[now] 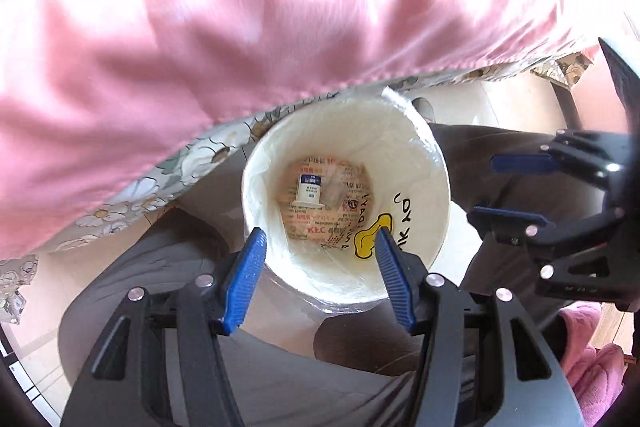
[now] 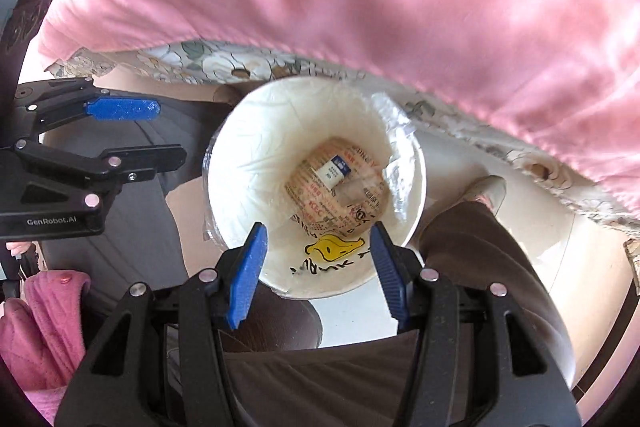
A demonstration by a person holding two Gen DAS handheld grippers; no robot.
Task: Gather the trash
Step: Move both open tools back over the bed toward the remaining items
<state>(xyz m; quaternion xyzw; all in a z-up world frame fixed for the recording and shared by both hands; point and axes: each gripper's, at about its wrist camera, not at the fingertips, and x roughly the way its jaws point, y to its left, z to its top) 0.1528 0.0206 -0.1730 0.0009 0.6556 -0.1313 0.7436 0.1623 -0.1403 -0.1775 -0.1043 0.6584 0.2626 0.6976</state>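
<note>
Two blue-padded fingers of my left gripper are standing wide apart in the left wrist view, gripping nothing, and they are framing the near rim of the white bin below. The bin is wearing a clear liner folded over its rim, and a yellow cartoon print is showing on its near inner wall. At the bottom of the bin a printed paper wrapper is lying flat, and a small white bottle with a blue label is lying on top of it, towards the far left of the bin floor. A pink quilt is filling the upper part of the view, with a floral sheet hanging along its lower edge. My right gripper is showing at the right edge, its fingers spread and holding nothing.

In the right wrist view my right gripper is hanging over the same bin, fingers parted and bare. The bottle is lying tilted on the wrapper at the centre of the bin floor. My left gripper is reaching in from the left edge, fingers apart. My grey-trousered leg is standing just beside the bin at the right.
</note>
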